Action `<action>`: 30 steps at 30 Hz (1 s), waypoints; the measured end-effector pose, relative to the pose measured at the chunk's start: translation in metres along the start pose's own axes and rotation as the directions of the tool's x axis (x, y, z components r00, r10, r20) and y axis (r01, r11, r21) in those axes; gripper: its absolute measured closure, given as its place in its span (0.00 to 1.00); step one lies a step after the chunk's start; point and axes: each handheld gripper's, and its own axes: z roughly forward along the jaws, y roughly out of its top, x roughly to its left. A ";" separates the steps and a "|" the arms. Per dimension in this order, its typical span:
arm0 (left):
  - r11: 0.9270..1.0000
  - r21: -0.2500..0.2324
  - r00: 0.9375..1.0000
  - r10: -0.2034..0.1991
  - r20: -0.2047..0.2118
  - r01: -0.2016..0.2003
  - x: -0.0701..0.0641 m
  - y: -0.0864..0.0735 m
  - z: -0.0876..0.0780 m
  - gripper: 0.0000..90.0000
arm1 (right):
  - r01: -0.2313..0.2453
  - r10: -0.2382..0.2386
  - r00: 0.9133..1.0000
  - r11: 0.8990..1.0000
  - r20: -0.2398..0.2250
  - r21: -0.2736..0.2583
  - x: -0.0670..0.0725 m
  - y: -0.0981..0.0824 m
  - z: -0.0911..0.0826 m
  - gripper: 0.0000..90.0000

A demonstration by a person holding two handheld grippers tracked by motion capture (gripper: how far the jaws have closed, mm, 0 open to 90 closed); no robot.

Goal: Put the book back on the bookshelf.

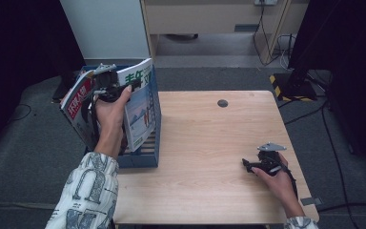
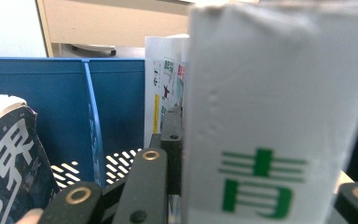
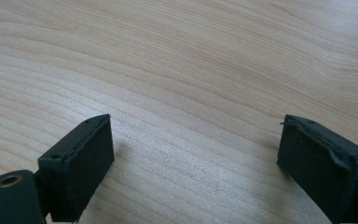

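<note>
A white magazine (image 1: 140, 102) with green characters stands in the blue file rack (image 1: 155, 143) at the table's left edge. My left gripper (image 1: 124, 88) is shut on its top edge; in the left gripper view the magazine (image 2: 270, 93) fills the space between the jaws of that gripper (image 2: 261, 186). To its left, a red-covered magazine (image 1: 78, 102) leans outward, its dark cover (image 2: 9, 158) close to the camera. My right gripper (image 1: 248, 165) rests low over the wooden table (image 1: 209, 143) at the front right, open (image 3: 196, 158) with bare wood between its jaws.
The blue rack (image 2: 51, 102) has a divider and a slotted floor, and another printed sheet (image 2: 165, 88) stands behind the held magazine. A small round hole (image 1: 222, 103) sits near the table's far edge. Cables and a stand base lie on the floor at the right.
</note>
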 end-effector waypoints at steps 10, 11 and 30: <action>1.000 -0.021 1.000 0.004 -0.006 -0.004 0.001 -0.008 0.000 0.81 | 0.001 -0.001 1.000 1.000 0.000 0.000 0.000 0.000 0.000 0.12; 1.000 -0.021 1.000 0.005 -0.008 -0.005 0.001 -0.009 0.000 0.81 | 0.001 -0.001 1.000 1.000 0.001 -0.002 0.000 0.000 0.000 0.12; 0.997 -0.076 1.000 0.000 0.004 0.000 0.004 -0.029 0.003 0.81 | -0.005 0.005 1.000 1.000 0.000 0.001 0.000 0.000 0.000 0.12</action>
